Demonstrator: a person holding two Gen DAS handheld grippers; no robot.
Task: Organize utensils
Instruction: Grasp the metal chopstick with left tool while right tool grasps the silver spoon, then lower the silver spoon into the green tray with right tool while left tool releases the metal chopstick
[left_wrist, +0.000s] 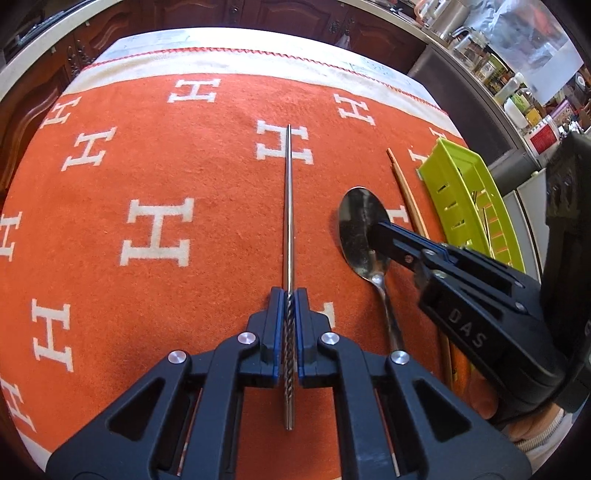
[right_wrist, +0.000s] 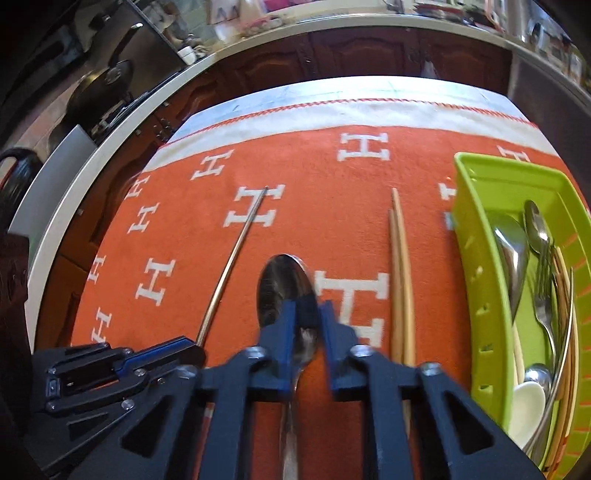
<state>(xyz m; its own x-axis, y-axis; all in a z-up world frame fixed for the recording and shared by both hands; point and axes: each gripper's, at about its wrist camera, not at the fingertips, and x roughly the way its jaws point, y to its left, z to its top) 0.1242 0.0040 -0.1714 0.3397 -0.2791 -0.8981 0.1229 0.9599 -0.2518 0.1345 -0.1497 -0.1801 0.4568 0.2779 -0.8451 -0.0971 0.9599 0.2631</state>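
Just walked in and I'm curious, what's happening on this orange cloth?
Someone is sorting utensils with two handheld grippers. The left gripper has its jaws closed on a metal chopstick. The right gripper straddles a spoon, jaws open. Wooden chopsticks lie beside the green tray, which already holds cutlery.

A blanket (left_wrist: 147, 177) covers the counter (right_wrist: 258, 99). On it, from left to right, lie a metal chopstick (left_wrist: 290, 206), a spoon (right_wrist: 284, 288), a pair of wooden chopsticks (right_wrist: 400, 273) and a tray (right_wrist: 476, 258), all lengthwise and roughly parallel. The left tongs (left_wrist: 289, 325) grip the metal chopstick near its near end. The right tongs (right_wrist: 308, 332) sit over the spoon's neck, bowl ahead of them. In the tray lie more spoons (right_wrist: 513, 254) and a fork (right_wrist: 545, 295). Cabinets (right_wrist: 332, 51) stand beyond the counter.
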